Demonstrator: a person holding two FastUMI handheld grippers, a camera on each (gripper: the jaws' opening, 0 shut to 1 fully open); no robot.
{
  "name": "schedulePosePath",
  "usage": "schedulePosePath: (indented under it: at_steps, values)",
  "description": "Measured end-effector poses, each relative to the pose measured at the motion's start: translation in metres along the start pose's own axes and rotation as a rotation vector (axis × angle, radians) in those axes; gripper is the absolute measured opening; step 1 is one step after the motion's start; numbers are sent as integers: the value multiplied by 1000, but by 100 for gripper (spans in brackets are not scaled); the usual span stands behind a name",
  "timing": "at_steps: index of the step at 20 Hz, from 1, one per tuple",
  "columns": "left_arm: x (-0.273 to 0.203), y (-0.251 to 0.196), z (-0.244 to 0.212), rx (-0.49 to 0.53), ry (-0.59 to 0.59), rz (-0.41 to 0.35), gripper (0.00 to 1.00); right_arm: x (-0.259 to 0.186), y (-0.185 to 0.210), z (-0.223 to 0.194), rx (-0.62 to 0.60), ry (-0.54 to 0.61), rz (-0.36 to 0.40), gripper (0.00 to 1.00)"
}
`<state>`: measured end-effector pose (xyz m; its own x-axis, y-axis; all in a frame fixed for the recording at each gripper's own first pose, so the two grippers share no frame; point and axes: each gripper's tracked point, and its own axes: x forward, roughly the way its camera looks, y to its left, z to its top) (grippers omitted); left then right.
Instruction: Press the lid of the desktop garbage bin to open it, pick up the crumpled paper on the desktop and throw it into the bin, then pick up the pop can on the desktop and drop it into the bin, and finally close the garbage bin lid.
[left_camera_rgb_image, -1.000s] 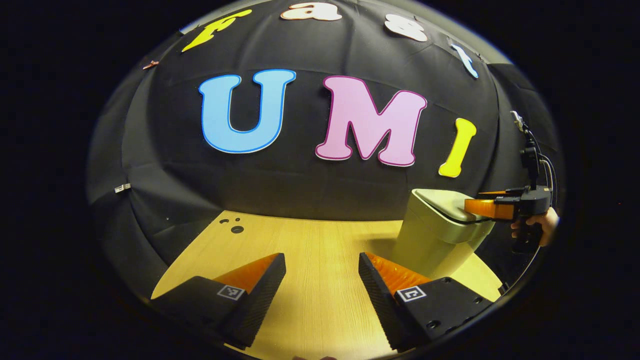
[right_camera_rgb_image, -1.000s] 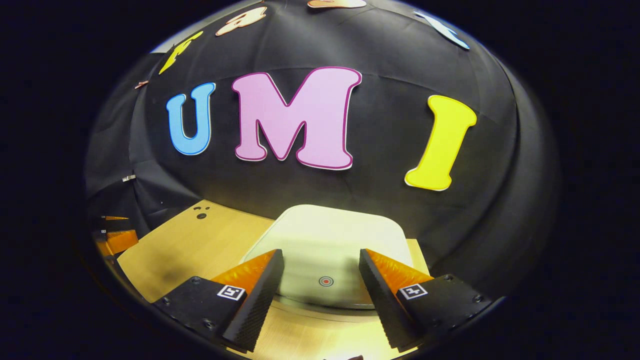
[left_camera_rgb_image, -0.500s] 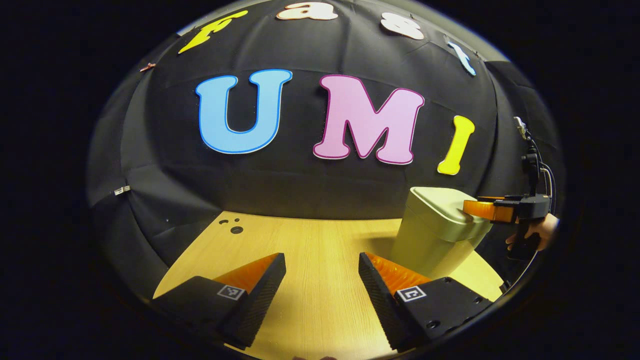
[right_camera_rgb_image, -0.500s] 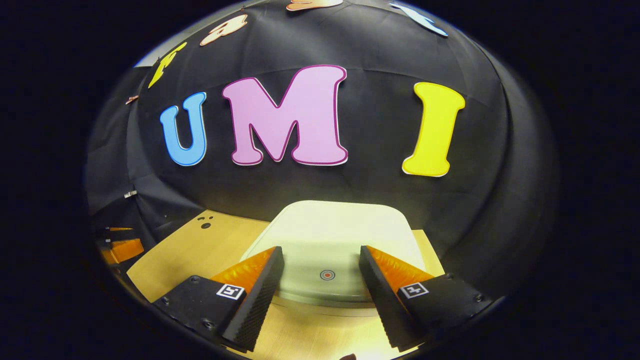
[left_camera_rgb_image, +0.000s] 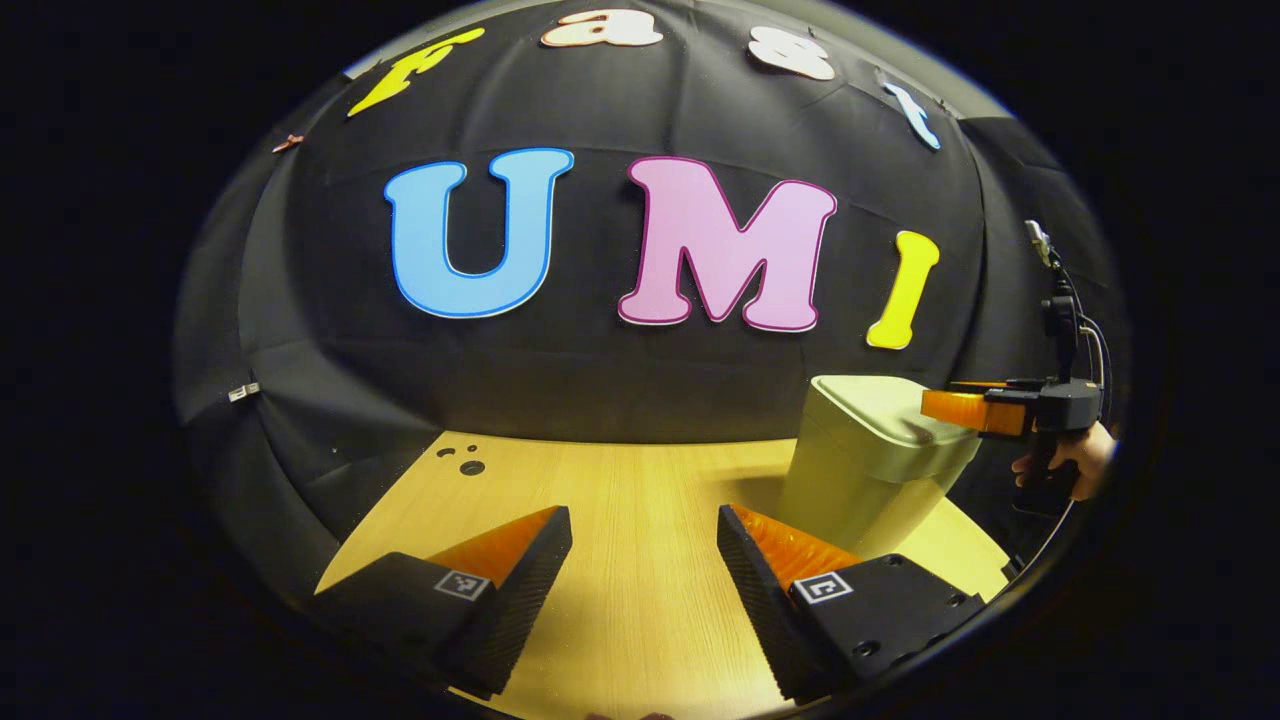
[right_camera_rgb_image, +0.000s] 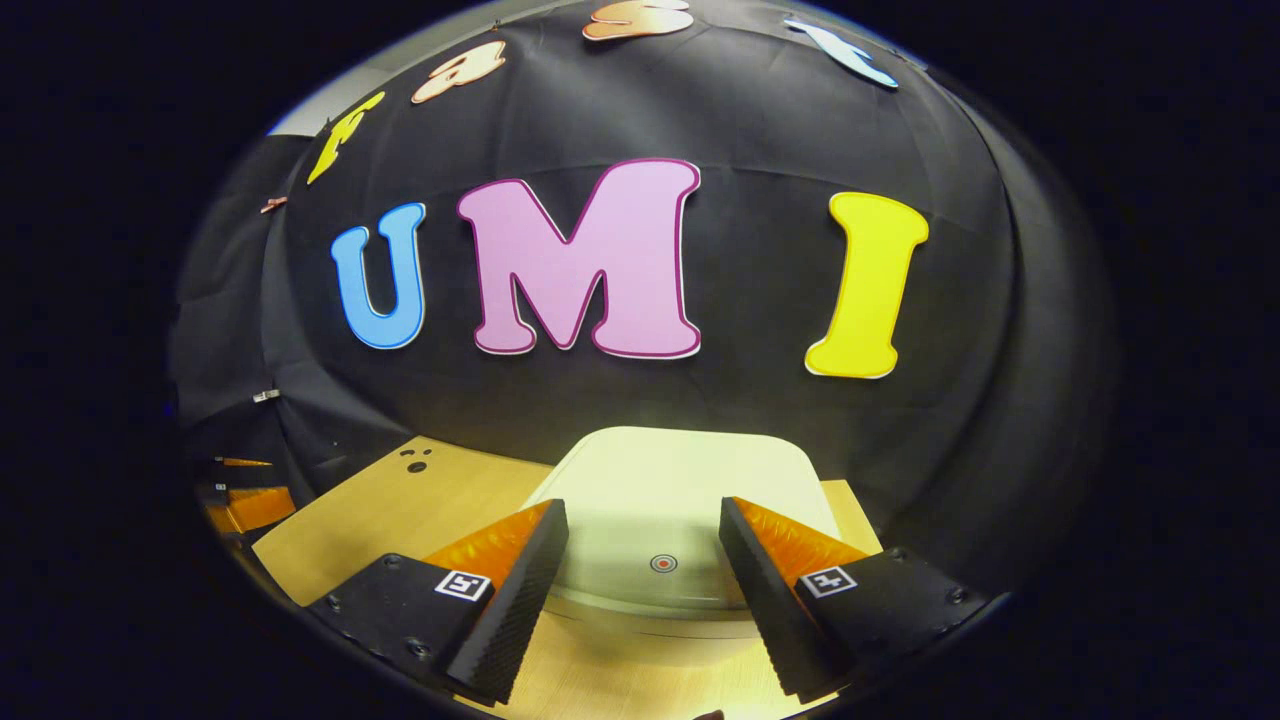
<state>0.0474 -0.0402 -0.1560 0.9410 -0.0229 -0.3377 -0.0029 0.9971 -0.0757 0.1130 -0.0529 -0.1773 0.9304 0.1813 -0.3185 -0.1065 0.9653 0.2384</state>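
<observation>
Here the right gripper (right_camera_rgb_image: 642, 545), fingers apart, hovers at the pale square plastic bin lid (right_camera_rgb_image: 680, 480) lower centre; straddling the red dot (right_camera_rgb_image: 663, 563) could miss it. The left gripper (left_camera_rgb_image: 642, 560), also apart, idles over the wooden counter (left_camera_rgb_image: 620, 500).

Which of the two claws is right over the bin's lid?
The right claw, held by a hand, sits over the bin lid; the left claw hangs above bare table.

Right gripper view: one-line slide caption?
Open right gripper poised over the pale rounded-square plastic bin lid, its red target dot between the fingers, on the light wooden desktop.
</observation>
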Motion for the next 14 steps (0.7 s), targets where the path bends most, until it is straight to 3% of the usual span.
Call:
schedulePosePath:
  at_steps: [14]
  values:
    - [-18,-5,12,12,-44,-72,94,-72,73,-5,-76,-25,62,96]
